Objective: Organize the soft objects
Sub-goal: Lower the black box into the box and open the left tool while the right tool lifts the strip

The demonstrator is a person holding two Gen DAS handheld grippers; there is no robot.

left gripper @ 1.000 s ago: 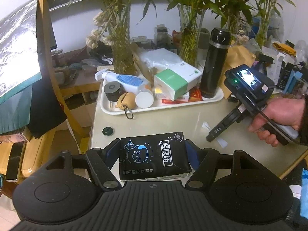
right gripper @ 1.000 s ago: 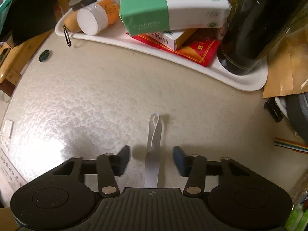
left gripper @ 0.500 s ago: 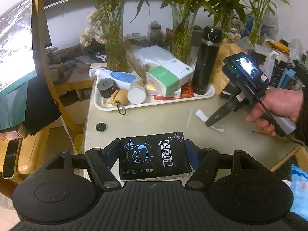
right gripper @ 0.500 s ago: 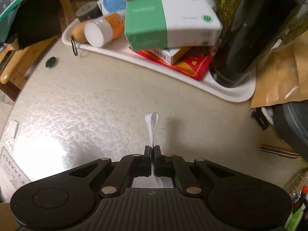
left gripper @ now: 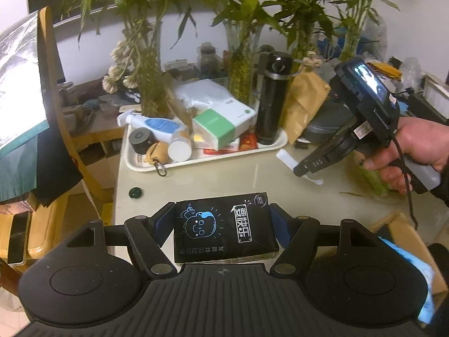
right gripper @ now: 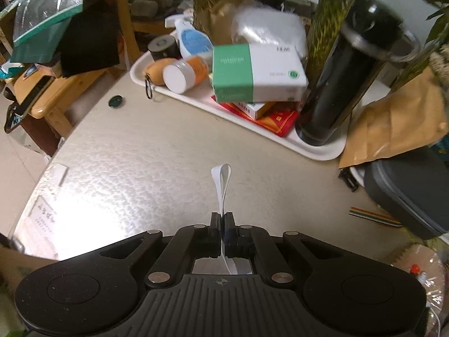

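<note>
My left gripper is shut on a black tissue pack with a blue cartoon face, held above the near edge of the beige table. My right gripper is shut on a white looped strip that sticks up between its pads, lifted off the table. In the left wrist view a hand holds the right gripper over the table's right side, with the white strip hanging from its tip.
A white tray at the table's back holds a green-and-white tissue box, black flask, bottles and jars. Vases with bamboo stand behind. A brown paper bag and grey case lie right. A wooden chair stands left.
My right gripper closed on the white strip and lifted it off the table. My left gripper rose a little with the tissue pack still in it.
</note>
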